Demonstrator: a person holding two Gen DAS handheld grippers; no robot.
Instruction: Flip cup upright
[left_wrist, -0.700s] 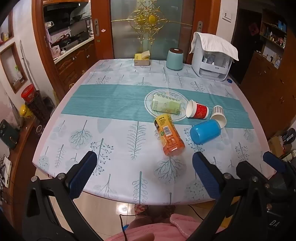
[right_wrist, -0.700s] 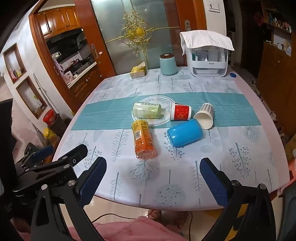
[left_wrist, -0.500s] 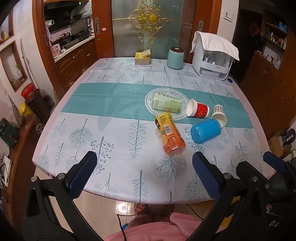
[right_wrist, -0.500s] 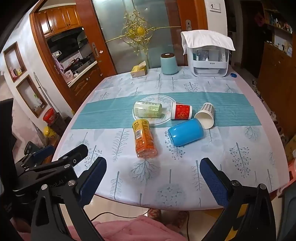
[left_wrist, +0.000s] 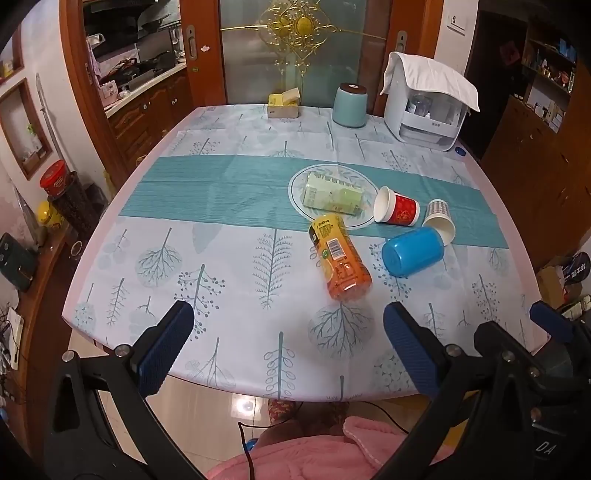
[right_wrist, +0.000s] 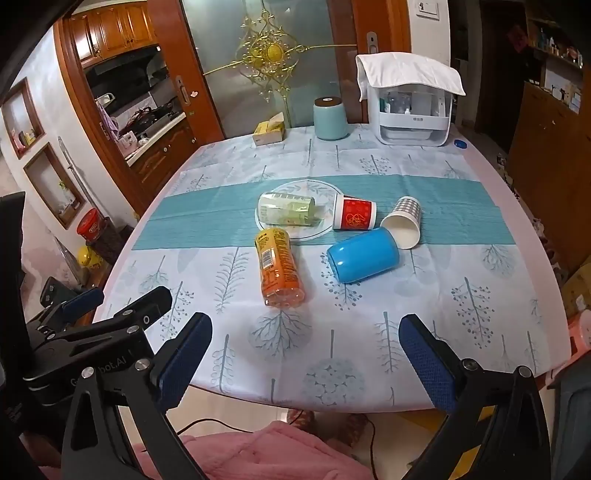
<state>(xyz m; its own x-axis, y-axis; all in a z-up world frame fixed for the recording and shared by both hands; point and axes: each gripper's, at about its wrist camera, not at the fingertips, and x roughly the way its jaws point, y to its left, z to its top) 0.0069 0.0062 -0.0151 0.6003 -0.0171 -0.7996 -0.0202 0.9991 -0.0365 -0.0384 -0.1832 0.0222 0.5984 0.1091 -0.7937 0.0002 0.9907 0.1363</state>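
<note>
Lying on their sides mid-surface (left_wrist: 229, 258): orange bottle (left_wrist: 341, 260) with a barcode label, blue cup (left_wrist: 413, 251) just right, red cup (left_wrist: 397, 210) and checked cup (left_wrist: 439, 221) behind. Left tool (left_wrist: 284, 349) and right tool (right_wrist: 306, 363) hover near, both spread apart.

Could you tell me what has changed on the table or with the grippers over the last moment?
Almost nothing. Both views creep very slightly toward the table; nothing was grasped or released. The left gripper and right gripper stay open and short of the table edge. The blue cup, red cup, checked cup and orange bottle lie as before.
</note>
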